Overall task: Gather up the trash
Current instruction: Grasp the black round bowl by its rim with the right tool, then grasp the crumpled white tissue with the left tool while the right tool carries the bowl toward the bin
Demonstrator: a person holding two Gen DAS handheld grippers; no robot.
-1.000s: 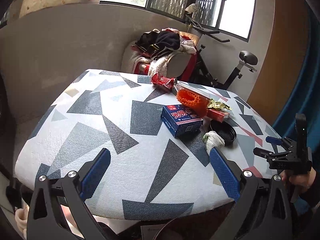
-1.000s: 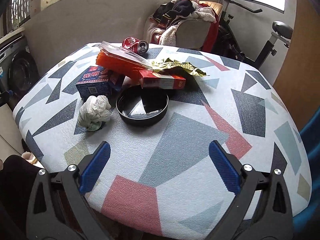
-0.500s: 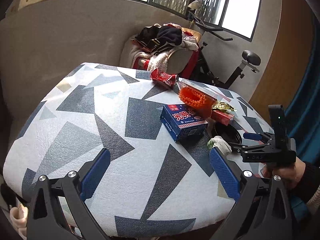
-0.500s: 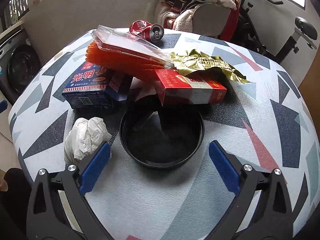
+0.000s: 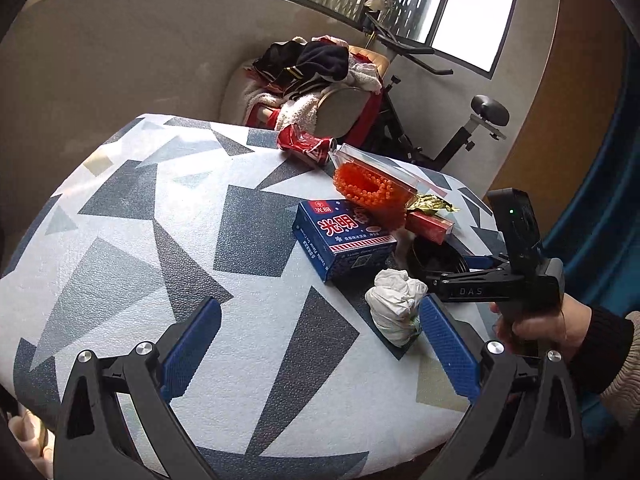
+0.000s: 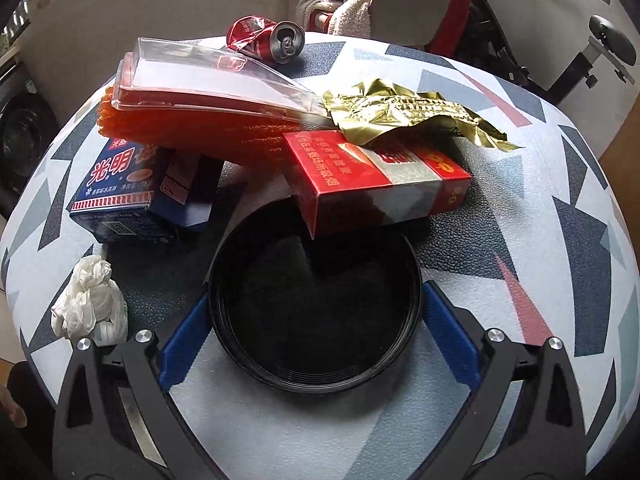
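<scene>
A round black dish (image 6: 316, 304) lies on the patterned table (image 6: 540, 248). My right gripper (image 6: 316, 340) is open with a blue finger on each side of the dish; it also shows in the left wrist view (image 5: 472, 276). Behind the dish lie a red box (image 6: 376, 176), gold foil (image 6: 412, 112), an orange mesh in a clear tray (image 6: 208, 92), a blue box (image 6: 132, 188), a crushed red can (image 6: 264, 38) and a crumpled white tissue (image 6: 90, 304). My left gripper (image 5: 316, 344) is open and empty over the table's near side, its right finger beside the tissue (image 5: 396, 304).
A chair piled with clothes (image 5: 316, 76) and an exercise bike (image 5: 440, 120) stand behind the table. A blue curtain (image 5: 600, 200) hangs at the right. A washing machine (image 6: 16, 120) sits at the left.
My right gripper has moved forward and down until its open fingers straddle the black dish. My left gripper has shifted a little forward and to the right, toward the tissue.
</scene>
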